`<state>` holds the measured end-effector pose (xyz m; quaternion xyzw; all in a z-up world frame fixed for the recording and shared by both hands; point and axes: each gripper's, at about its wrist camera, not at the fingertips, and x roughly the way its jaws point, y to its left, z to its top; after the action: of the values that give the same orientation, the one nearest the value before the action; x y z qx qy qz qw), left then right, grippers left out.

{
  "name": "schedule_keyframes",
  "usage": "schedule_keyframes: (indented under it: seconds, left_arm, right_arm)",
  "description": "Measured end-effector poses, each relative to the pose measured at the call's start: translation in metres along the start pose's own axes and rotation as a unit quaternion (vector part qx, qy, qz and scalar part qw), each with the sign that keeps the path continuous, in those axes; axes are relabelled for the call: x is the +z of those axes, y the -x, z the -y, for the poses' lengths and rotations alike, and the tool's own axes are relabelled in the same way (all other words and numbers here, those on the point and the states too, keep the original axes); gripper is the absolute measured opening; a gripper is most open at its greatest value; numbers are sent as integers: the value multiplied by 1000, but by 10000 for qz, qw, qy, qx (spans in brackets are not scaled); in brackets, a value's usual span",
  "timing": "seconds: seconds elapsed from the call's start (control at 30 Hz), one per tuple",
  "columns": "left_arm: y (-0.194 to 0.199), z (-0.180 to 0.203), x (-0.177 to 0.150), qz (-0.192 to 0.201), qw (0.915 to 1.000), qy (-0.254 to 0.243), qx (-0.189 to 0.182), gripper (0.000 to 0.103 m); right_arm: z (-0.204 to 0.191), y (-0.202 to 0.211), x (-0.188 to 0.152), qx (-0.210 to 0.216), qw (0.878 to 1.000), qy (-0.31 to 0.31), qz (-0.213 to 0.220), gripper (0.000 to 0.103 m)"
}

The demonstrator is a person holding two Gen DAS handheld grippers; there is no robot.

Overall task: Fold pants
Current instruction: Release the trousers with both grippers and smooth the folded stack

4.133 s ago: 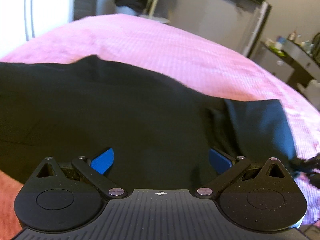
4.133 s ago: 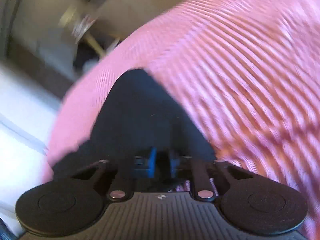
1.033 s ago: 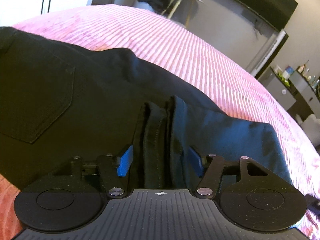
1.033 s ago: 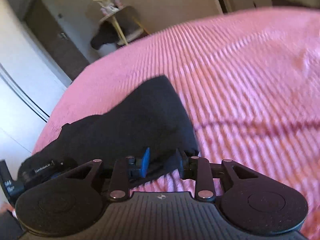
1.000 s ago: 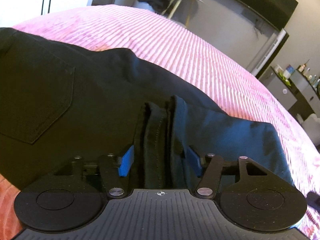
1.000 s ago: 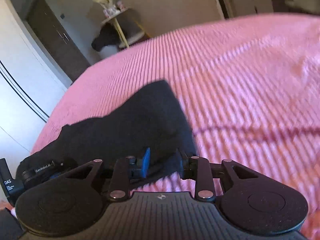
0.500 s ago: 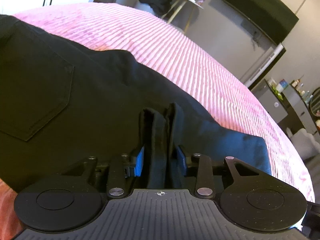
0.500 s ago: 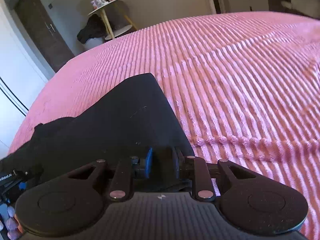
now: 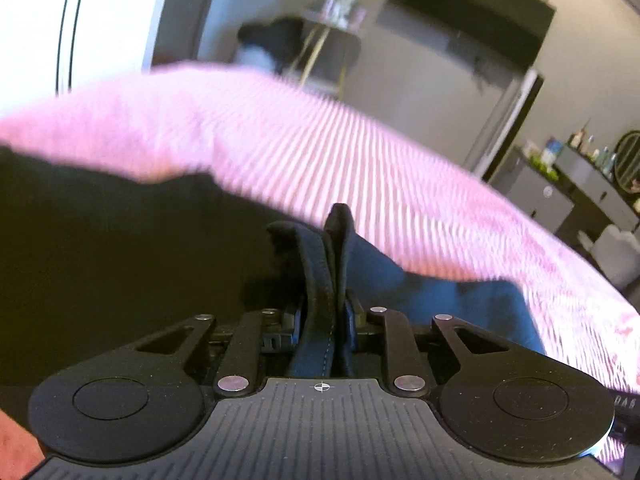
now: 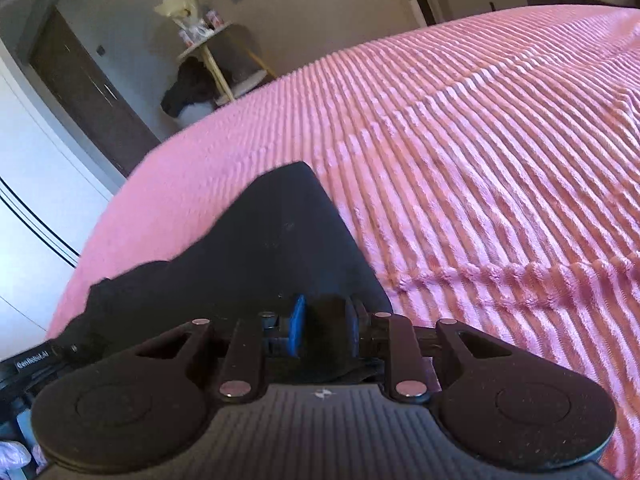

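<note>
While closing, left hand-held gripper (image 9: 325,316) pinches pants (image 9: 120,264) — hem bunched.

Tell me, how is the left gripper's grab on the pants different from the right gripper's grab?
The left gripper is closing its jaws on a thick bunched ridge of the pants that stands up between them; the right gripper pinches a flatter edge. Cloth at the left gripper shows blue seams; at the right it looks plain black. Both hold the same pants over the pink blanket.

pants (image 9: 100,264) on bedspread (image 9: 400,184), table (image 9: 332,36) behind
</note>
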<state>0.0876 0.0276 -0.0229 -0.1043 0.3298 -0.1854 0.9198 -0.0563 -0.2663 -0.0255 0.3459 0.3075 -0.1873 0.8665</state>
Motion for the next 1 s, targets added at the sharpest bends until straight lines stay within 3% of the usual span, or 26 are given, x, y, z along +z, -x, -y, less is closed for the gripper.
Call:
schedule_keyframes:
  seconds: [0.13,0.23,0.33,0.43,0.5,0.8,1.0]
  left_arm:
    - [10,-3,10,279,9992,-93,280,24]
    - [-3,-6,-2,-87,9938,-365,1046,41]
    - [-6,-12,-18,-213,9848,-501,1649,40]
    - [4,-21,-16,-123,9884,-68,1512,45]
    - [12,-17,-15,59,9899,24,1418,56]
    - [9,2,-20,-17,9922,-540,1126,62]
    - [5,3,-27,-187,9918,-538,1143,65]
  right_arm:
    - [-14,5,-2,-66,9991,402,125,26]
    - [-23,-1,-4,-347,9974,635,-45,34]
    - [-26,-7,-4,-562,9957,711,-181,34]
    - [-29,-8,-5,-647,9942,837,-188,34]
    - [-31,-9,-6,-703,9931,921,-194,34]
    - [-34,-11,-6,-768,9915,1029,-210,35]
    - [-36,-13,-6,-838,9900,1106,-253,35]
